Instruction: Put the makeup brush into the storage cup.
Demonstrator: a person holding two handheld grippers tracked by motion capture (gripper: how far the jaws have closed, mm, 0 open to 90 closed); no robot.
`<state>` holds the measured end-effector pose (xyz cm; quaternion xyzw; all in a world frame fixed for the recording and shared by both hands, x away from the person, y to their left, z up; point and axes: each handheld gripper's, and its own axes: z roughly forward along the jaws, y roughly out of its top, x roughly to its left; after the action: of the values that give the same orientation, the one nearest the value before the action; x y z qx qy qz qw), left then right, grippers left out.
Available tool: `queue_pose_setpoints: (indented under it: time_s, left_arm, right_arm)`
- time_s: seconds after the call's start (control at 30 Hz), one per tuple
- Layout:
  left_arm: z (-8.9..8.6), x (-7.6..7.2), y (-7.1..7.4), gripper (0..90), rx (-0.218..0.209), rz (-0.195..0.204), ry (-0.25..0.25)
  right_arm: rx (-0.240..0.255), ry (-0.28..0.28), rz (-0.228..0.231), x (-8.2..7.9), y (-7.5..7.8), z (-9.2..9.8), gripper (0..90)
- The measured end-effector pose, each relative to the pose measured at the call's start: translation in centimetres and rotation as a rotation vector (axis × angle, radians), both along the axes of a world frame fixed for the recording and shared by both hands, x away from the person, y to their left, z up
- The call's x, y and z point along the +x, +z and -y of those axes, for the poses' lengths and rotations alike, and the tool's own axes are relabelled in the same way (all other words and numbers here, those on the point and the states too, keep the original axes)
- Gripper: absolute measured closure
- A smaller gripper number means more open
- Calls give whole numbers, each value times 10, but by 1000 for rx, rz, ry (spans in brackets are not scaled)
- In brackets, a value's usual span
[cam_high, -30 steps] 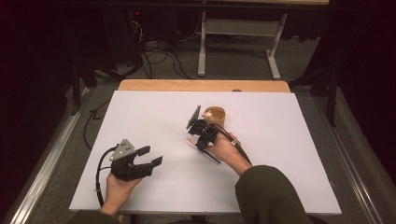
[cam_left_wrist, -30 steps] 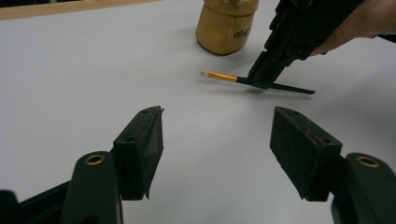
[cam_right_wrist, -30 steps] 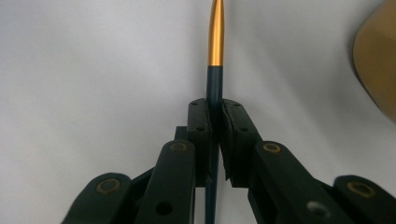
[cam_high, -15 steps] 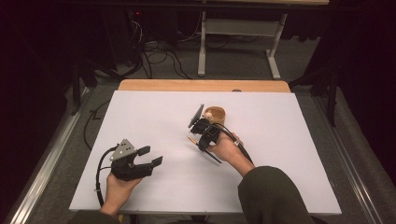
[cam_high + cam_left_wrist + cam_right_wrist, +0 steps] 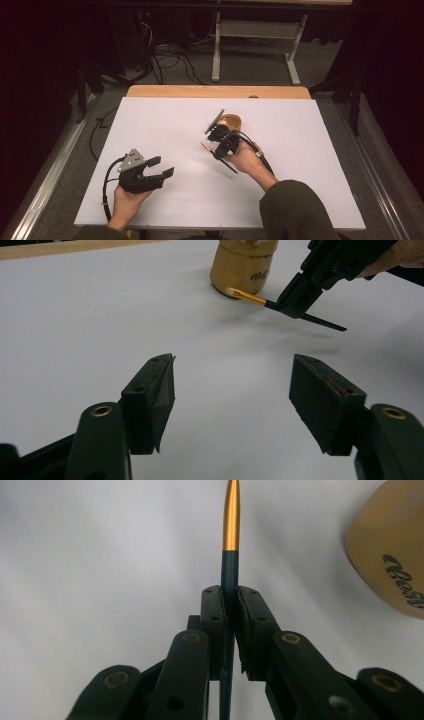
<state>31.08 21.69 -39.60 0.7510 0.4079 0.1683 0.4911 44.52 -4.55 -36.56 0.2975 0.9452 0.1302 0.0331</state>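
Beside cup [image 5: 232,120], brush [image 5: 218,159] tip leftward

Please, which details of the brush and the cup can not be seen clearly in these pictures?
- Brush tip: cut off by the top edge, right gripper view.
- Cup top and contents: cut off by the top edge, left gripper view.
- Cup lettering: cut by the right edge, right gripper view; too small elsewhere.

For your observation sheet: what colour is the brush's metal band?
Gold, on the brush; clearest in the right gripper view.
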Motion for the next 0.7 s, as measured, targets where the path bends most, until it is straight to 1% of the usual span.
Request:
queue_pose_setpoints:
  time_s: [0.07,0.2,0.23,0.33,0.37,0.4,0.43,0.47,0.5,0.53,0.7]
  left_arm:
    - [1,0,0,352,5,0,-3]
    - [0,0,0,353,1,0,-1]
    - [0,0,0,353,2,0,-1]
    - [1,0,0,353,5,1,-4]
    - [1,0,0,353,5,1,-3]
    - [1,0,0,353,4,1,-3]
    - [0,0,0,353,2,0,-1]
    - [0,0,0,353,0,0,-1]
    - [0,0,0,353,2,0,-2]
    - [1,0,0,353,4,0,-3]
    - [0,0,0,353,1,0,-2]
  right_arm:
    - [1,11,6,0,1,2,849]
    - [23,-2,15,0,3,6,848]
    - [27,-11,7,-1,4,7,849]
    - [46,-4,21,-2,5,9,849]
    - [47,-28,12,-3,7,9,849]
    - [59,-4,25,-2,7,11,848]
    - [62,-12,22,-3,9,11,849]
    - [66,-36,16,-5,11,10,849]
    - [72,-14,28,-4,11,12,849]
    - [75,-5,33,-4,12,12,849]
    - [93,-18,35,-5,15,15,849]
